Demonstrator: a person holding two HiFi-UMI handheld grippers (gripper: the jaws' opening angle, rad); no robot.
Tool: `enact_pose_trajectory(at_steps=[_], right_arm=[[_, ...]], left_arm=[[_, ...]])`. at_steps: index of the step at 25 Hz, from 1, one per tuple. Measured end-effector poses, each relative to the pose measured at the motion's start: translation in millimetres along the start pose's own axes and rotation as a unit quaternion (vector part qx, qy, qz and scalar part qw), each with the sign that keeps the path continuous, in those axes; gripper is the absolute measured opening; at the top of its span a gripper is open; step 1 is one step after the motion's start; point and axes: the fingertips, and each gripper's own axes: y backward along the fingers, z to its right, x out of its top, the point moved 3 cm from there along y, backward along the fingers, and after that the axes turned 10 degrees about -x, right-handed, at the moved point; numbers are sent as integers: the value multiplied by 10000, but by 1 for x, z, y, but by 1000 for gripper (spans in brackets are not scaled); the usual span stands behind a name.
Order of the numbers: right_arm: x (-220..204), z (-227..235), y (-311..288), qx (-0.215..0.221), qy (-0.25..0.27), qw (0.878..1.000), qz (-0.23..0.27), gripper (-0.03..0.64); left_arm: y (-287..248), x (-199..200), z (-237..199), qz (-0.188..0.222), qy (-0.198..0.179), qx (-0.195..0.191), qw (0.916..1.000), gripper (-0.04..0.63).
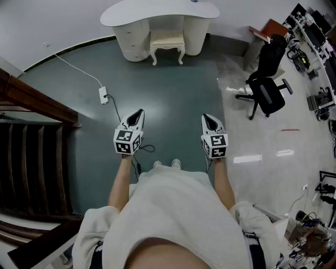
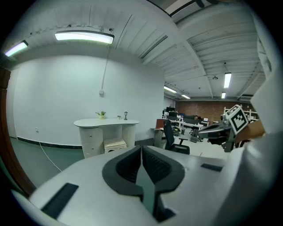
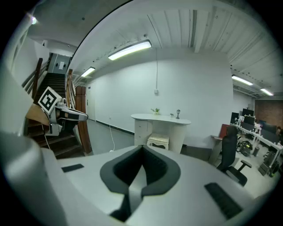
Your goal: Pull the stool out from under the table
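Approach step: L tongs (image 1: 138,113) & R tongs (image 1: 208,117) are held clenched, empty. The stool (image 1: 167,42) is seen at 12 o'clock under the counter (image 1: 157,12), well apart; it must be reached w/ tongs opened.

Premises: an open-plan office or lab floor, not a home.

Evidence:
- Rows of cluttered work desks with monitors (image 1: 311,32) run along the right side.
- A black swivel office chair (image 1: 266,86) stands on glossy pale floor tiles (image 1: 262,147).
- Long fluorescent tube lights (image 2: 84,37) hang under a ribbed white ceiling.
- The far end is a red-brown brick wall (image 2: 208,107).
- A white curved-top table (image 1: 157,13) with a cream padded stool (image 1: 167,42) stands against the white wall on dark green flooring (image 1: 173,100).
- A dark wooden staircase (image 1: 26,152) flanks this area.
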Motion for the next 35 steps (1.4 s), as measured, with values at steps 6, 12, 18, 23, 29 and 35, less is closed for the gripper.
enact_pose_trajectory(at_steps=[6,12,18,23,29,35], right_arm=[[-4,4,-1,19,-16,10000,-28,-5],[-8,8,-4,65,-10,10000,-53,-5],[-15,14,1,141,-17,9999,-43,-3],[-18,19,3,476,-303,9984,43,269],[-27,21,4,629,-217,9978,9,341],[-34,24,-13,663,-243,9975,-79,341]], left_arm=[[-7,1,4,-28,2,-13,10000,18],[-12,1,7,-49,8,1,10000,18],[-16,-4,19,-51,0,16,10000,19],[-22,-4,35,127,122,-167,9997,140],[-28,-15,48,90,266,-268,9992,239],[-40,-23,42,30,377,-224,9990,239]])
